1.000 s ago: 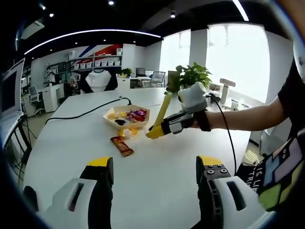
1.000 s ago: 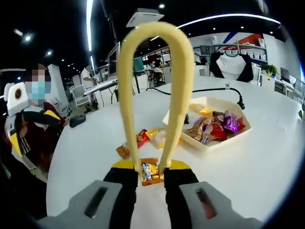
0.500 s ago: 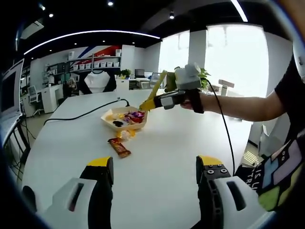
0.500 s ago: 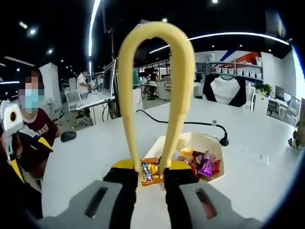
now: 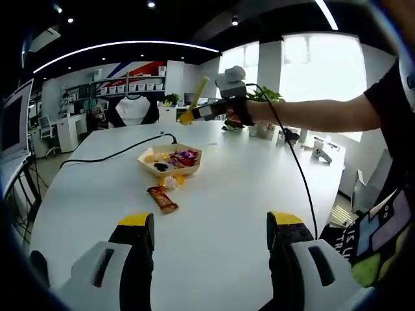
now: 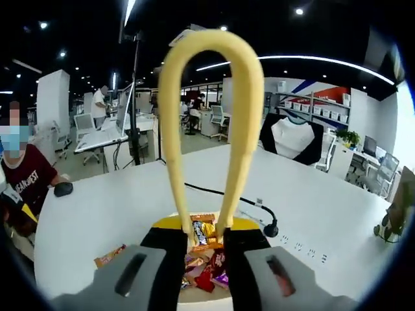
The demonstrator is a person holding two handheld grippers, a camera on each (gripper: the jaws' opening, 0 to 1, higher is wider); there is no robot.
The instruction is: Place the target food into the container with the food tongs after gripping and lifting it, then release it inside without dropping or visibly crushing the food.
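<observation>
White desk (image 5: 214, 214), tray of sweets (image 5: 170, 160) left of centre, loose bar (image 5: 161, 199) below it.
Right hand-held gripper (image 6: 206, 241) pinches yellow tongs (image 6: 206, 116) holding a candy bar (image 6: 204, 232) above the tray; left hand-held gripper (image 5: 211, 228) spread at frame bottom.

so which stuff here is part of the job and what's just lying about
Job:
- yellow tongs in the right gripper
- wrapped candy pinched in them
- container of sweets

Lying about:
- candy bar on the table
- black cable
- potted plant
</observation>
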